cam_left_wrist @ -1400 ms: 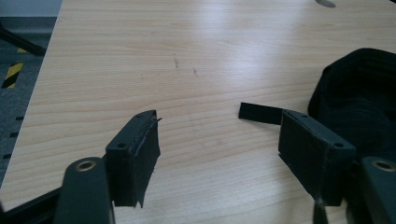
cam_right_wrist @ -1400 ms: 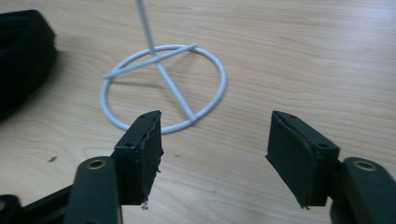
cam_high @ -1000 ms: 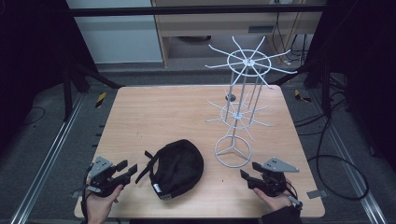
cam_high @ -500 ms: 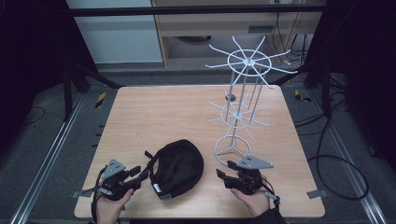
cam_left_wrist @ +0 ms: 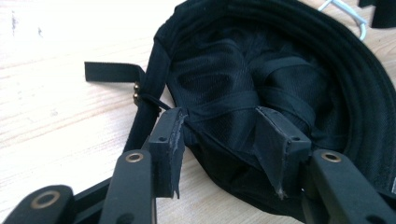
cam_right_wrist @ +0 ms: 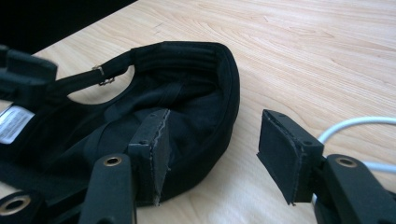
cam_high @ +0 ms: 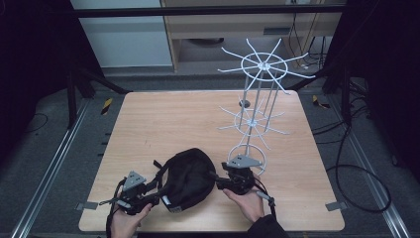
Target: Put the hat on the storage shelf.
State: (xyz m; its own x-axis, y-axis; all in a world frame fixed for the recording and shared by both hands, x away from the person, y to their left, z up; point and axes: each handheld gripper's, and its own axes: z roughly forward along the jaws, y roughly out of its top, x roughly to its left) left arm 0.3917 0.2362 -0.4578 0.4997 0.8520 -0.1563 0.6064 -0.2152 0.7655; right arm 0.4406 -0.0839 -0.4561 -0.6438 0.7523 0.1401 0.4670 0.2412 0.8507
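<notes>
Between both grippers lies the black cap (cam_high: 187,178) — left gripper (cam_high: 148,194), right gripper (cam_high: 218,179), jaws apart.

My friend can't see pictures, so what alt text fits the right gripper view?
An upturned black cap lies on a wooden table, its rim between the right gripper's open black jaws. A white wire stand edges in at right.

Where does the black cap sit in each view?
High view: black cap at the table's near edge, between both grippers.
Left gripper view: cap upside down, upper right.
Right gripper view: cap left of centre.
Shared landmark: its back strap's metal buckle.
</notes>
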